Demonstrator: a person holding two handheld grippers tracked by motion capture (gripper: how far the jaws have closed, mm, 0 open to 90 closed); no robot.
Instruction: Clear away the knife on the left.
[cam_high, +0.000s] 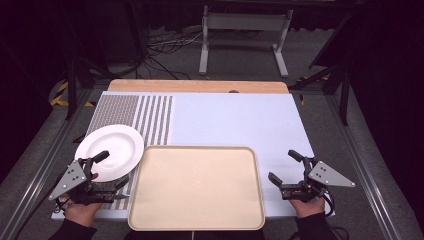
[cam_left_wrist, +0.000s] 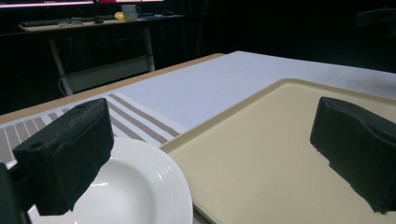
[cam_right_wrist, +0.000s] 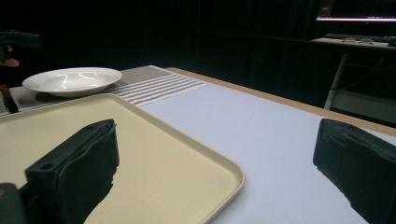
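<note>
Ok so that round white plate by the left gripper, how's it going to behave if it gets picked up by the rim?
The round white glossy plate looks like glazed ceramic, so probably stiff, rather heavy and breakable. Its shiny ridged rim may slip between the fingers, and a one-sided grip would likely let it tilt.

My left hand (cam_high: 80, 209) comes in at the near left corner of the high view, dark sleeve just showing, with my left gripper (cam_high: 111, 170) held low and its jaws spread wide, pointing toward the right and far side. In the left gripper view both black pads stand well apart with nothing between them. My right hand (cam_high: 308, 206) enters at the near right, wrist roughly level, carrying my right gripper (cam_high: 284, 166), grey three-cornered plate outward and cable trailing behind toward me. Its jaws gape too, aimed left and away; in the right gripper view the two pads sit far apart, gripping nothing.
</note>
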